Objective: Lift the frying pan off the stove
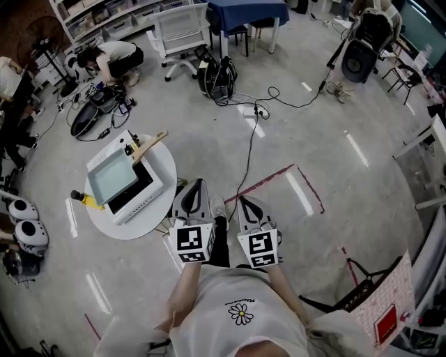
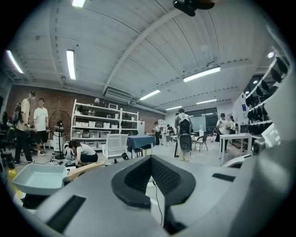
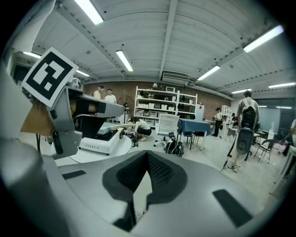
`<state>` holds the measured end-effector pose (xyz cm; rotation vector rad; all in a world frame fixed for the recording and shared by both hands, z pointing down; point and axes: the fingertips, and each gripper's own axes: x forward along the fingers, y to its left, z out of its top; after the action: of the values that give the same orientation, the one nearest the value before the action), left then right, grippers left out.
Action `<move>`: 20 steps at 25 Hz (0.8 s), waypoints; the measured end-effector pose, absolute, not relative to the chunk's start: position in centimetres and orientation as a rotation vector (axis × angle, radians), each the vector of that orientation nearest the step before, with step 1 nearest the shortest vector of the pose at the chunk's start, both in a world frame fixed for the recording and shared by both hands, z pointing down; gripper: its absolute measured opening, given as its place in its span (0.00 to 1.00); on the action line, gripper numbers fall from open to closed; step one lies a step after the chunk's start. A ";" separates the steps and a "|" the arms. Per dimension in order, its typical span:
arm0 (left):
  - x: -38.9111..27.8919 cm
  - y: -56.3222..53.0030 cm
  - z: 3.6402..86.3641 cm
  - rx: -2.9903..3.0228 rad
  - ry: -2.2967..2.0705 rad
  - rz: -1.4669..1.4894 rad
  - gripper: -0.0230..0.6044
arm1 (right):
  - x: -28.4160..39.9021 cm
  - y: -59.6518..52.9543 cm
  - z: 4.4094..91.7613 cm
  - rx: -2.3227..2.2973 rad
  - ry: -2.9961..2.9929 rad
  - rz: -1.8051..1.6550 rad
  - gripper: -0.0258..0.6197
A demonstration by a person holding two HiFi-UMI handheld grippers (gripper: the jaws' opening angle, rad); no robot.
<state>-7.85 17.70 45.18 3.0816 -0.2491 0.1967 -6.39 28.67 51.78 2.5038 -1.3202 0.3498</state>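
Observation:
A pale square frying pan (image 1: 111, 174) with a wooden handle (image 1: 150, 146) sits on a white stove (image 1: 143, 195) on a round white table (image 1: 132, 226) to my front left. Both grippers are held close to my body, well short of the table. The left gripper (image 1: 195, 192) is shut and empty, as is the right gripper (image 1: 249, 208). In the left gripper view the shut left gripper (image 2: 150, 158) points past the pan (image 2: 37, 178), which lies low at the left. In the right gripper view the right gripper (image 3: 147, 153) is shut, with the stove (image 3: 99, 142) beyond the left gripper's body.
A yellow-handled tool (image 1: 87, 199) lies on the table's left edge. A black cable (image 1: 247, 157) runs over the floor ahead, beside red tape lines (image 1: 306, 185). A person (image 1: 115, 57) crouches by gear at the far left. A white chair (image 1: 180, 35) and a blue table (image 1: 245, 14) stand behind.

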 end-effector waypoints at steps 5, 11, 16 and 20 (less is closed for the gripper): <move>-1.0 12.4 43.0 3.089 -0.319 0.184 0.04 | 1.2 23.4 49.2 2.499 -1.354 0.379 0.04; 6.7 1.1 41.6 3.014 -0.521 0.203 0.04 | 11.9 15.3 47.4 2.481 -1.357 0.432 0.04; 9.5 -5.9 42.0 2.995 -0.671 0.229 0.04 | 16.8 7.7 45.9 2.413 -1.464 0.401 0.04; 8.9 -10.9 41.9 2.923 -0.826 0.205 0.04 | 17.8 2.4 44.8 2.332 -1.558 0.340 0.04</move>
<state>8.92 -10.94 41.90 2.9226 -0.8259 0.2046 17.76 2.40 44.80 2.3322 -1.5576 0.3398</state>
